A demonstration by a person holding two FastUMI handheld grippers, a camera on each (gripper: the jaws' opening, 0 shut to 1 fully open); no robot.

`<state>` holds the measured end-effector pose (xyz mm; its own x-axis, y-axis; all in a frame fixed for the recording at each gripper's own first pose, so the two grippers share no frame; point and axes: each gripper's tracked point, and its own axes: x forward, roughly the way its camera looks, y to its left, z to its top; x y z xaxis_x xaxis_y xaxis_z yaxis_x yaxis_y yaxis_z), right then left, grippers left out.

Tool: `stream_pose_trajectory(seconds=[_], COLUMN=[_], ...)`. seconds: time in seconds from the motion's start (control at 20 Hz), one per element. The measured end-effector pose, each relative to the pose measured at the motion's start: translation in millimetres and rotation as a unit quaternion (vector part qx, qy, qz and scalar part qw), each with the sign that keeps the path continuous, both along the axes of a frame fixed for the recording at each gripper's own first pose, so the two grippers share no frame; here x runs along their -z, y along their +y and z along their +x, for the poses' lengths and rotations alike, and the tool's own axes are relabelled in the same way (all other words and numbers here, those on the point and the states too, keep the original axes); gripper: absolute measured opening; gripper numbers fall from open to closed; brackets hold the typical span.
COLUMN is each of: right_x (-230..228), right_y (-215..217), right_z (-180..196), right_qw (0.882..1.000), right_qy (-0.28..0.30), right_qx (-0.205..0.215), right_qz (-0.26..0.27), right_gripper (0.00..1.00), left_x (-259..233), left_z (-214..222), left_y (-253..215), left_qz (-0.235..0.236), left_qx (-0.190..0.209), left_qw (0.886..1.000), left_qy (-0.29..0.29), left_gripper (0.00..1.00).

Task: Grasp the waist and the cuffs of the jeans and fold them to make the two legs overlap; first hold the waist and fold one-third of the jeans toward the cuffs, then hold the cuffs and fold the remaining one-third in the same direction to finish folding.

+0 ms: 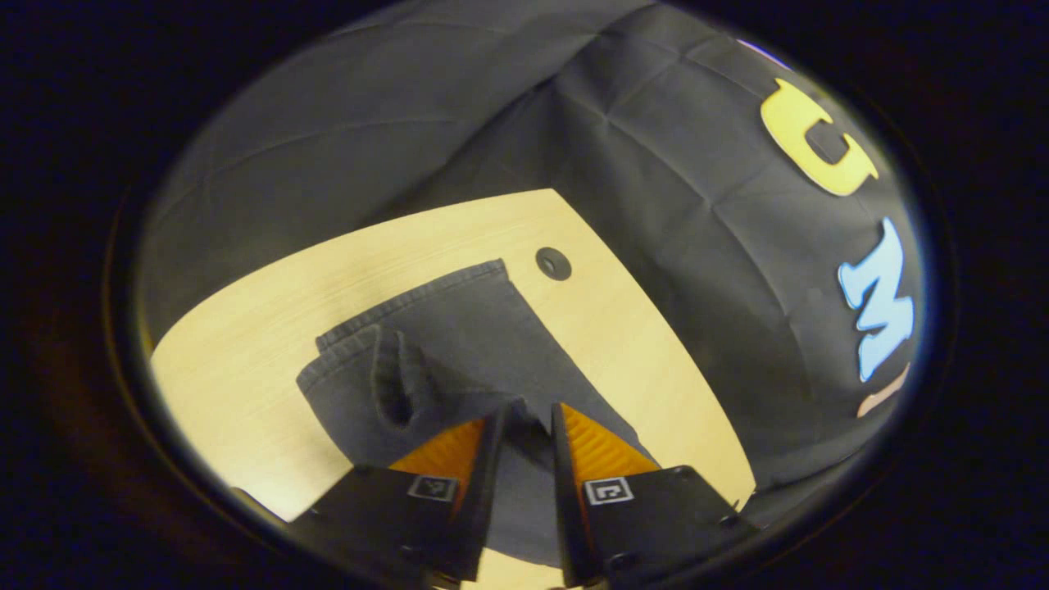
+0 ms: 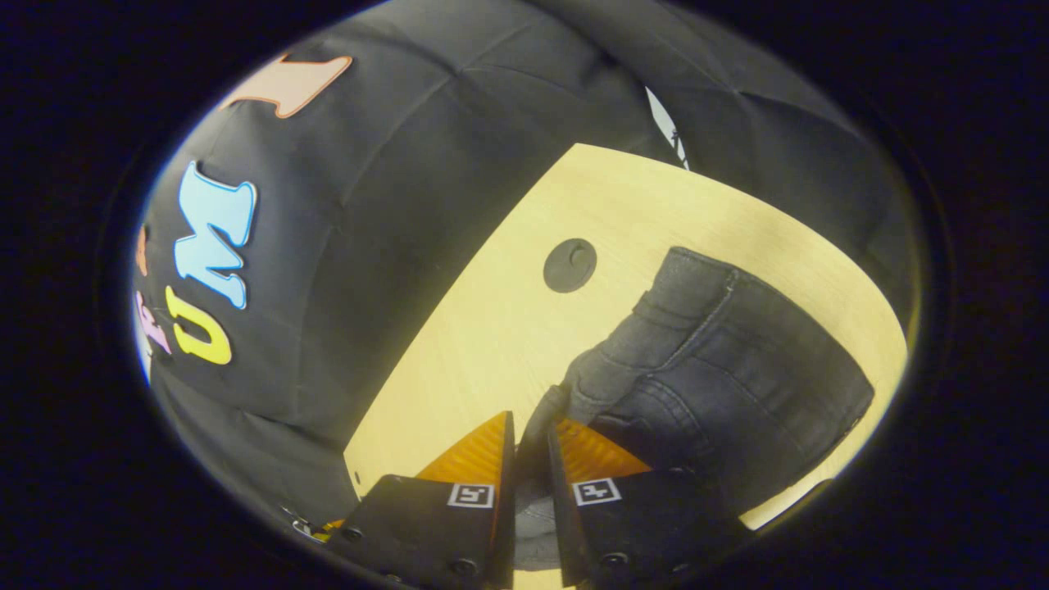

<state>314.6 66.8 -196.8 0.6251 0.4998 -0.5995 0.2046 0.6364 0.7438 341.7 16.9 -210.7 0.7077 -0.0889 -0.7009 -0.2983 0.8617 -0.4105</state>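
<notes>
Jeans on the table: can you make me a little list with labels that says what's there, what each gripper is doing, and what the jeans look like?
thing: dark grey jeans, lying on the table
table: light wood, with a round dark hole near the jeans
left gripper: jaws pinch the denim, near the cuffs
right gripper: jaws pinch a raised edge of the jeans, by the waist
jeans shape: bunched and wrinkled where gripped; cuffs stacked, one leg over the other
behind: black cloth wall

Matt dark denim jeans (image 1: 459,344) on a smooth pale wood-grain table (image 1: 246,360).
</notes>
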Motion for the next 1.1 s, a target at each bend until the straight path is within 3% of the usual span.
stream_pose_trajectory(seconds=[0.1,0.15,0.2,0.25,0.3,0.45,0.55,0.8,0.9,1.0,1.05,1.1], right_x=[-11.7,-21.7,-28.8,-37.3,-43.4,-46.3,-29.9,21.7,39.2,57.5,54.7,63.0], right_y=[-5.3,-16.1,-28.6,-43.3,-58.7,-106.9,-134.6,-141.1,-141.0,-131.4,-145.0,-139.7], right_z=[-0.9,-6.3,-13.3,-16.8,-24.7,-51.6,-71.0,-85.0,-85.3,-86.4,-78.8,-75.9], right_qw=[0.999,0.997,0.994,0.99,0.985,0.968,0.958,0.952,0.946,0.949,0.941,0.944], right_qy=[-0.037,-0.056,-0.071,-0.087,-0.095,-0.087,-0.062,0.024,0.058,0.077,0.063,0.065], right_qx=[0.005,0.008,0.018,0.034,0.056,0.139,0.187,0.243,0.272,0.277,0.301,0.293], right_qz=[-0.029,-0.051,-0.08,-0.108,-0.136,-0.19,-0.209,-0.184,-0.165,-0.131,-0.141,-0.135], right_gripper=[0.39,0.37,0.54,0.71,0.88,0.97,0.96,0.97,0.97,0.97,0.97,0.99], left_x=[1.9,-0.9,-5.0,-11.6,-17.7,-47.1,-69.4,-112.9,-124.6,-131.1,-135.9,-140.1], left_z=[0.5,-0.2,0.7,1.1,-0.6,-9.8,-21.4,-50.9,-58.1,-67.9,-71.6,-75.8], left_y=[3.3,5.0,8.0,7.7,8.7,5.4,-3.5,-27.6,-37.2,-41.8,-45.7,-51.6], left_qz=[0.026,0.036,0.048,0.055,0.062,0.096,0.116,0.195,0.199,0.199,0.199,0.199], left_qx=[0.006,0.008,0.01,0.013,0.018,0.046,0.074,0.126,0.132,0.141,0.144,0.147], left_qw=[1.0,0.999,0.999,0.998,0.997,0.992,0.985,0.96,0.957,0.955,0.954,0.952], left_qy=[-0.003,-0.005,-0.013,-0.023,-0.029,-0.072,-0.099,-0.154,-0.164,-0.167,-0.173,-0.181], left_gripper=[0.63,0.62,0.84,0.89,0.87,0.87,0.89,0.95,0.95,0.95,0.95,0.95])
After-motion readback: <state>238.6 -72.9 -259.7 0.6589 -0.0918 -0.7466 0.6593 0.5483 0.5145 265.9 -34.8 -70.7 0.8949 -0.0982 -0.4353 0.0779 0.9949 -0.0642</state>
